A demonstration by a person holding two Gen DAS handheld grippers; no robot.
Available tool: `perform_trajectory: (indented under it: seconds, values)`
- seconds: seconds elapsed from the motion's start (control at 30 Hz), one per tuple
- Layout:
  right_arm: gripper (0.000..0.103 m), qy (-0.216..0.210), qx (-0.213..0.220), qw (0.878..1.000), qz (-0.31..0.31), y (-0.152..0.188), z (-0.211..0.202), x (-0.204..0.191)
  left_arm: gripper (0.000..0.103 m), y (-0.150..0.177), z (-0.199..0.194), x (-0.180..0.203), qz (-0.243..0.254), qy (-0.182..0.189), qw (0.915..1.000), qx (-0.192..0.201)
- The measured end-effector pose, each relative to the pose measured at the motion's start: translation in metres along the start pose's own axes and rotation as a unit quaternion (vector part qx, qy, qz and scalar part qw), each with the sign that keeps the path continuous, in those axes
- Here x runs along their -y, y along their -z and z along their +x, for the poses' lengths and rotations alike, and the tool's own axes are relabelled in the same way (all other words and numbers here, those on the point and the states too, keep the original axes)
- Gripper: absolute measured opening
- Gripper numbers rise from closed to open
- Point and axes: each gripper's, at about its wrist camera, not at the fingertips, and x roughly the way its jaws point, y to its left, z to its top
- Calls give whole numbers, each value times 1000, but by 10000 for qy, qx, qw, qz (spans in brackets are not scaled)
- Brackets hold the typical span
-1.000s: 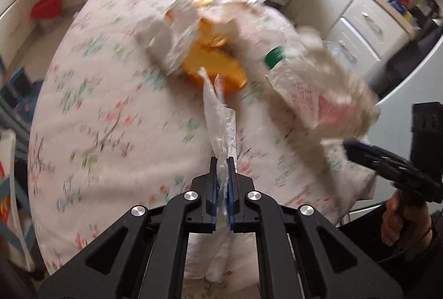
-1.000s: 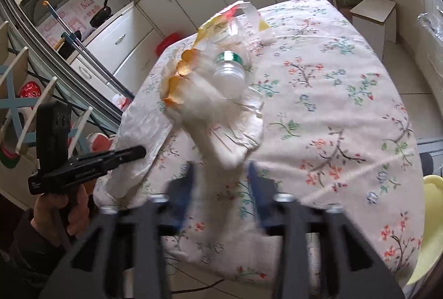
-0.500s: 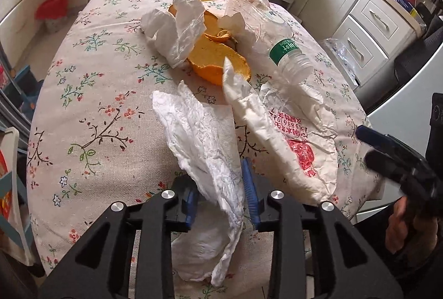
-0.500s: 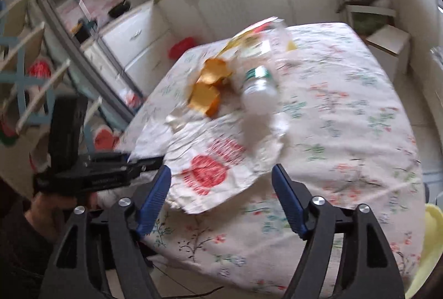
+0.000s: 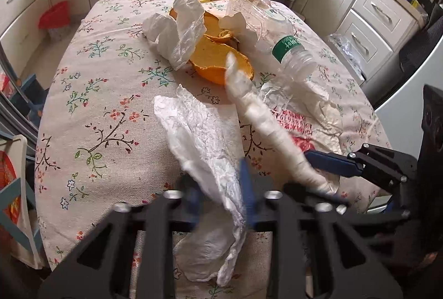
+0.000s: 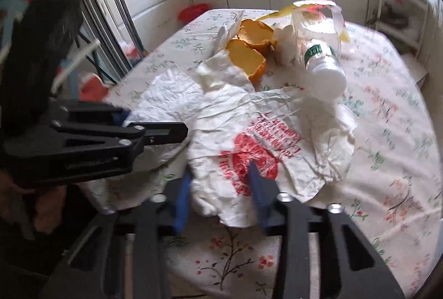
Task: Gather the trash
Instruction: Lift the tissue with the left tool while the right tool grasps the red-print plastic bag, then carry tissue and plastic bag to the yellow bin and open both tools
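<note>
My left gripper (image 5: 218, 196) is motion-blurred in its own camera, so I can't cleanly see the blue fingers (image 5: 245, 182) meet; they look to be pinched closed on the near handle strip of the white plastic bag (image 5: 205, 138), which runs between them and hangs crumpled below, off the table edge. My right gripper (image 6: 218, 188) is closing, its jaws straddling the bag's red-printed edge (image 6: 249, 152); the pads don't appear to be pressing the film, though blur makes that hard to judge. In the left view the other handle (image 5: 265, 127) shows as a smeared twisted rope leading toward the right gripper's tip.

The rest of the trash sits further back on the flowered tablecloth (image 5: 105, 94): orange peels (image 5: 218, 61), a crumpled tissue (image 5: 177, 30) partly covering them, and a clear bottle with a green label (image 5: 288, 49) lying with its base on the bag. A yellow wrapper (image 6: 313, 7) behind is mostly hidden.
</note>
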Motion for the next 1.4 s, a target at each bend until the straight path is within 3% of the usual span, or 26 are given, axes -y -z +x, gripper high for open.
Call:
perform_trajectory:
  seconds: [0.17,0.33,0.43,0.73,1.0,1.4]
  values:
    - [24,-159,265,9994,175,4,-21,10,4,-1,-13,10,144,40,9994,315]
    - [24,-575,893,9939,293,5,-59,13,4,-3,-43,25,355,19,9926,1158]
    - [24,-681,1177,9901,339,7,-78,18,4,-4,-51,30,308,-2,9889,1452]
    - [24,-569,1361,9868,670,10,-96,40,4,-7,-53,40,147,-152,9848,1722]
    - [24,-416,1517,9823,1015,17,-114,61,4,-15,-60,21,-387,-274,9786,2000]
    - [25,-188,1667,9779,1247,29,-131,83,4,-19,-50,61,146,-210,9785,2045]
